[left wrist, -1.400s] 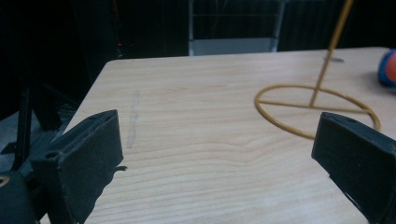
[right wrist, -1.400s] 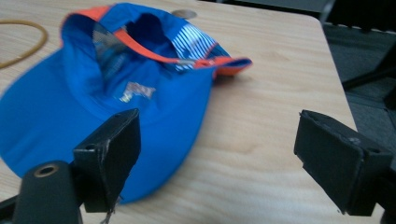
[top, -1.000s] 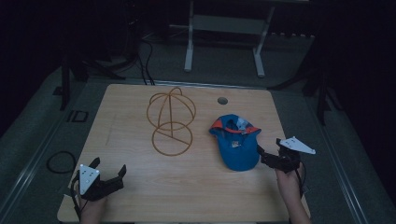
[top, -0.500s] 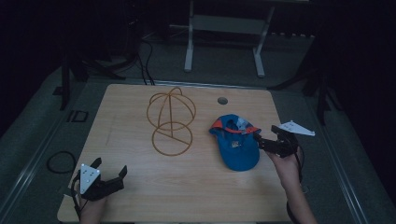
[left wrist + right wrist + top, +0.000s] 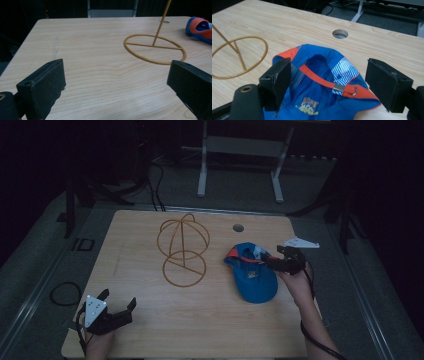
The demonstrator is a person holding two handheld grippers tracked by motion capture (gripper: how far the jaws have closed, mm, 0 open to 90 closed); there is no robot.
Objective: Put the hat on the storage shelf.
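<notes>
Blue and orange, the cap [image 5: 254,275] lay upside down near the right edge of the table [image 5: 150,330] in the high view, with the right gripper [image 5: 270,262] at its back rim, jaws spread around it and not yet closed. The gold wire stand [image 5: 183,251] stood near the table's middle, well apart from the cap. The left gripper [image 5: 120,307] rested by the front left corner, released and holding nothing.

From the left gripper view, 2 black jaws stood wide apart over bare wood; the stand's ring base [image 5: 155,49] lay ahead.

From the right gripper view, both jaws flanked the cap's orange strap [image 5: 325,81] and buckle [image 5: 339,87], gripping nothing.

My judgement: nothing was done yet. The grasp, the lift and the setting of the cap on the stand were all left.
</notes>
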